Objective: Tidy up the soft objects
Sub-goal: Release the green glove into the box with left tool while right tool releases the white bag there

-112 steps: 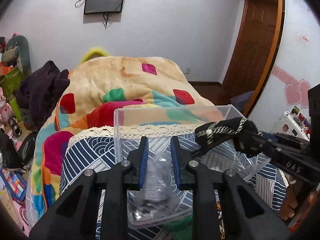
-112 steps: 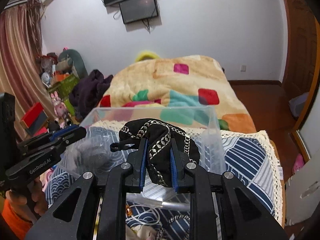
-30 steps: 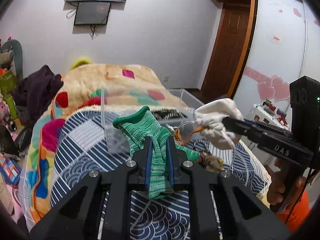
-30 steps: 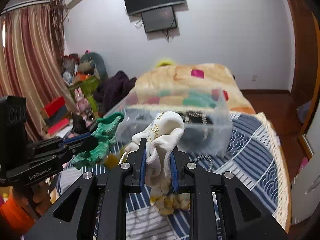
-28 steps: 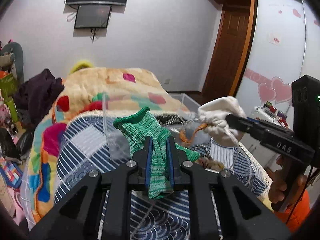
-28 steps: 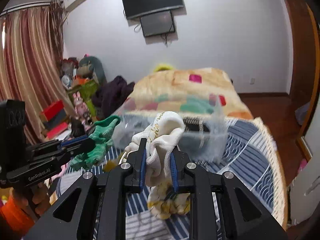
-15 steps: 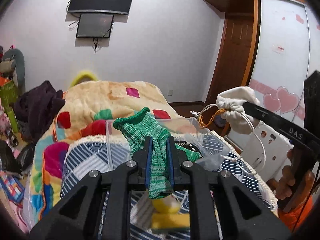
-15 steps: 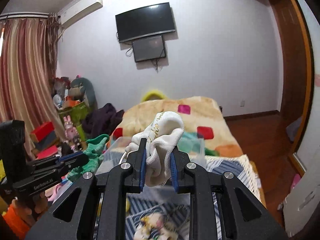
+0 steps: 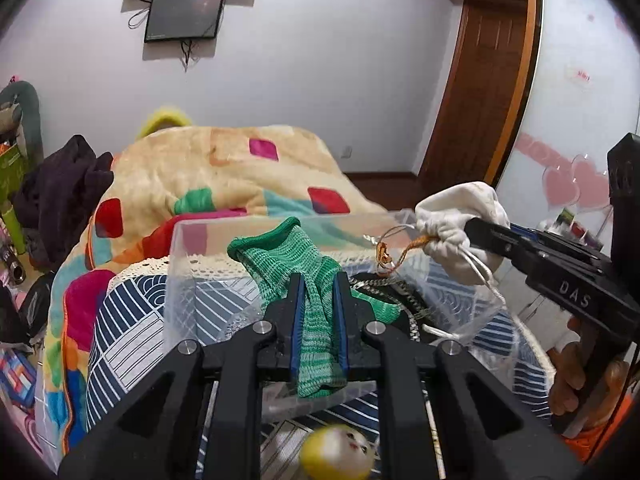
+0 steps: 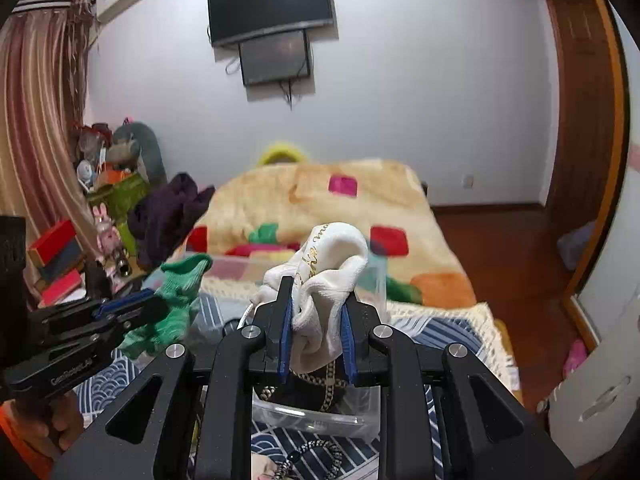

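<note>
My left gripper (image 9: pixel 319 284) is clamped tight on a green knitted sock (image 9: pixel 298 264), its ribbed cuff flopping up and to the left of the blue pads while the mottled toe hangs down between my black arms. My right gripper (image 10: pixel 316 304) is closed nearly as far on a white cloth drawstring pouch (image 10: pixel 332 268), soft and bunched into folds, with gold lettering on one side; in the left wrist view its pale cords and a frayed orange string dangle from the gathered neck. Both bundles hang above a clear, hard-walled rectangular plastic box (image 9: pixel 188 280) that sits on a blue-and-white patterned bedcover (image 9: pixel 124 320) with a cream lace edge. Inside the box lies a black fabric piece with metal chain trim (image 10: pixel 320 388), partly hidden behind my fingers. A round yellow toy face (image 9: pixel 336 454), blurred, sits near the bottom of the left view. Beyond the box, a plush beige blanket with coloured squares (image 9: pixel 240 168) covers the bed.
</note>
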Tool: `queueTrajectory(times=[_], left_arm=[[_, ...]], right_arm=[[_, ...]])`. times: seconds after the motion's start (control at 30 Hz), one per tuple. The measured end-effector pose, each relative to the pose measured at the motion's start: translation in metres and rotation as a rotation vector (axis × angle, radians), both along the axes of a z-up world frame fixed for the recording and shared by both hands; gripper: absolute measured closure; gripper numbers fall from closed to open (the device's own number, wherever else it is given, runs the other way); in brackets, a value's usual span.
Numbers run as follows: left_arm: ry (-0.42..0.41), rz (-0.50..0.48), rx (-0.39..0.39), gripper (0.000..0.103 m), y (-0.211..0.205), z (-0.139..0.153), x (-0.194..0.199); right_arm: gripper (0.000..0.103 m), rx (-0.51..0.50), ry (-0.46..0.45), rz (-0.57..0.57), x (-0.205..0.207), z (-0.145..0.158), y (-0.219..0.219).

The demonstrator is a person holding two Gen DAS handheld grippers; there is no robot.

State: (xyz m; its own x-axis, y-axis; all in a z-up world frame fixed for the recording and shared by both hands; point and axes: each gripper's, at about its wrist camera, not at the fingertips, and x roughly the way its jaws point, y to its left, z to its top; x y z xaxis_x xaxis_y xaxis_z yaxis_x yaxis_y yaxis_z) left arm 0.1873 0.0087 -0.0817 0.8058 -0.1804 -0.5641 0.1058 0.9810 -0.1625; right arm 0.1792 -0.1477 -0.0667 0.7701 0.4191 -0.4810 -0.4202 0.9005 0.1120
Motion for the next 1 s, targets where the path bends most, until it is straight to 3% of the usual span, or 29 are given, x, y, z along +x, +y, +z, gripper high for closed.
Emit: queueTrajectory(times=[0.17, 0.33, 0.57, 0.67, 0.83, 0.9, 1.0], left_arm=[[0.026, -0.013, 0.046, 0.089, -0.004, -0.007, 0.006], [0.088, -0.043, 0.028, 0.089, -0.001, -0.016, 0.014], [0.084, -0.051, 0.025, 0.085, -0.002, -0.016, 0.005], [0.068, -0.047, 0.025, 0.073, -0.002, -0.011, -0.003], [0.025, -0.048, 0.029, 0.069, -0.001, 0.003, -0.019], [0.004, -0.054, 0.015, 0.058, -0.001, 0.011, -0.028], [-0.032, -0.061, 0.013, 0.043, -0.003, 0.021, -0.042]], right_arm=[[0.084, -0.050, 0.076, 0.013, 0.010, -0.018, 0.002], [0.084, -0.066, 0.120, 0.036, 0.011, -0.027, 0.002], [0.081, -0.087, 0.163, 0.041, 0.012, -0.035, 0.004], [0.071, -0.065, 0.165, 0.050, 0.007, -0.031, 0.000], [0.047, -0.065, 0.112, 0.033, -0.005, -0.018, -0.003], [0.036, -0.065, 0.075, 0.017, -0.013, -0.011, -0.006], [0.032, -0.056, 0.041, 0.012, -0.020, -0.002, -0.007]])
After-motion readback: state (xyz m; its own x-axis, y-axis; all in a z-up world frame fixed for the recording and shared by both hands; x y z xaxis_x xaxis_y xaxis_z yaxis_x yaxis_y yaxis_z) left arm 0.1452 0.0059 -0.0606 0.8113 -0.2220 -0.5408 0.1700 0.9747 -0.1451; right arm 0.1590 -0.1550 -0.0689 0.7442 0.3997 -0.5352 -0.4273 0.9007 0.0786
